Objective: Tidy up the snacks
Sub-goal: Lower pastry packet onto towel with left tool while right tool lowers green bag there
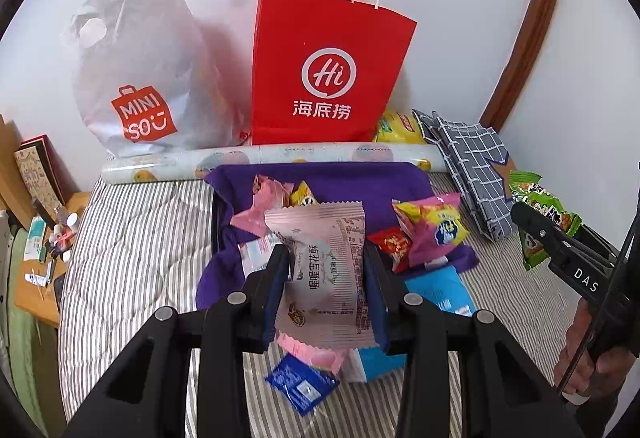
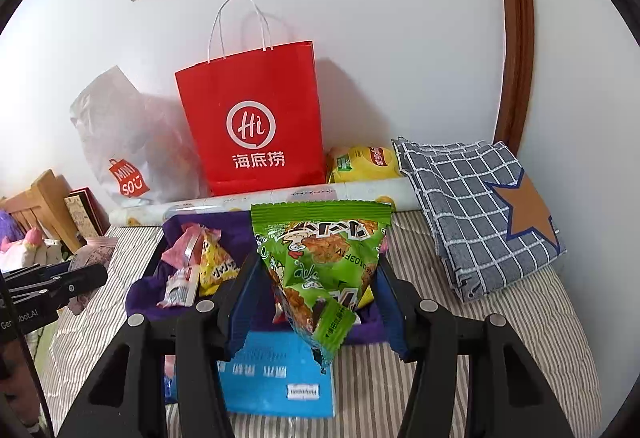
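Observation:
My left gripper (image 1: 326, 270) is shut on a pale pink snack packet (image 1: 324, 270) and holds it above the purple cloth (image 1: 360, 181), where several small snack packets (image 1: 428, 226) lie. My right gripper (image 2: 316, 278) is shut on a green triangular snack packet (image 2: 320, 262) held above the same purple cloth (image 2: 232, 226); it also shows at the right of the left wrist view (image 1: 536, 226). A red paper bag (image 1: 324, 73) stands upright against the wall behind the cloth, also in the right wrist view (image 2: 256, 125). A blue packet (image 2: 276, 378) lies on the bed below the green packet.
A white Miniso plastic bag (image 1: 140, 77) leans on the wall left of the red bag. A rolled patterned sheet (image 1: 272, 157) lies before both bags. A folded grey checked cloth (image 2: 480, 205) and a yellow chip bag (image 2: 360, 161) sit right. A wooden side table (image 1: 44, 270) stands left.

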Motion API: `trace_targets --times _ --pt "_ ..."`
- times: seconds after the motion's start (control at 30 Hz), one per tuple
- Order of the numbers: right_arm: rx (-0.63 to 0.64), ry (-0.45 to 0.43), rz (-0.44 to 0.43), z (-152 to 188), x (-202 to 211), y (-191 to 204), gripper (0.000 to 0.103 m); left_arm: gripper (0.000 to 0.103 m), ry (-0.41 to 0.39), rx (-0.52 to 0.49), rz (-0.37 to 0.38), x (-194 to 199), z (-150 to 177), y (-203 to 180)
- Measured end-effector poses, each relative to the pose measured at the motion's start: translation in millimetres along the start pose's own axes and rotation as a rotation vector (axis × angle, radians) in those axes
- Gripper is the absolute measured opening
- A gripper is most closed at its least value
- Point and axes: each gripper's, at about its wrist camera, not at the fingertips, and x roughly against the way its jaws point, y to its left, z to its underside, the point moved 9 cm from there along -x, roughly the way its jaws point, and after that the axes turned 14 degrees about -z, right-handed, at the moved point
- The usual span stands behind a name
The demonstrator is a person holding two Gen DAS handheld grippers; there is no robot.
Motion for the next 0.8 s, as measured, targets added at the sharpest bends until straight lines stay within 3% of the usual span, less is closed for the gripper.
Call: trace_targets --times 0.33,0.8 --pt "-0.002 0.001 0.006 -11 -23 -13 0.052 0.037 0.001 -0.012 0.006 -24 -20 -2" --pt "-0.005 0.008 0.017 -24 -55 -25 0.052 0.037 0.044 -0.005 -0.017 -67 -24 14"
